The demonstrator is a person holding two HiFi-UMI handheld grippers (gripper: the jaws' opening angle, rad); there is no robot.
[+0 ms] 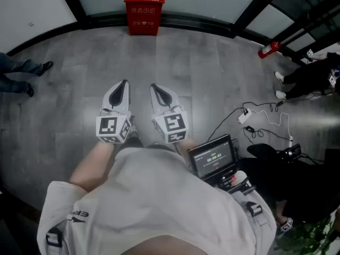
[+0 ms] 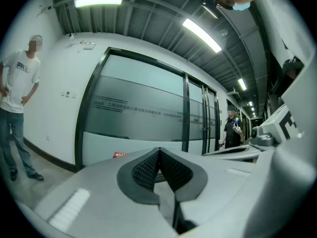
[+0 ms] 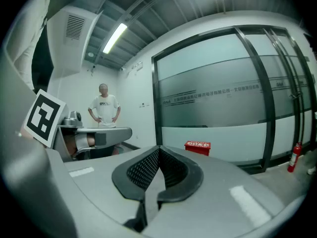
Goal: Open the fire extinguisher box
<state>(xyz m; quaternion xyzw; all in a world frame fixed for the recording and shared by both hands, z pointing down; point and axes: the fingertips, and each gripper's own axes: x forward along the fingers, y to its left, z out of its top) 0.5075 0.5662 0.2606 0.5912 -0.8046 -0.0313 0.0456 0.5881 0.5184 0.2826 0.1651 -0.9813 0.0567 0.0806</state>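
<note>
The red fire extinguisher box (image 1: 144,12) stands on the floor against the glass wall, far ahead; it also shows as a small red shape in the right gripper view (image 3: 197,147) and as a red sliver in the left gripper view (image 2: 119,154). Its lid lies flat on top. My left gripper (image 1: 124,82) and right gripper (image 1: 153,86) are held side by side close to my body, well short of the box. Both have their jaws pressed together with nothing between them (image 2: 159,151) (image 3: 158,148).
A red fire extinguisher (image 1: 269,49) lies on the floor at the right by the wall. Cables and a power strip (image 1: 245,117) trail at the right. A small monitor (image 1: 213,158) hangs at my right hip. People stand at the left (image 1: 21,68) and right (image 1: 305,76).
</note>
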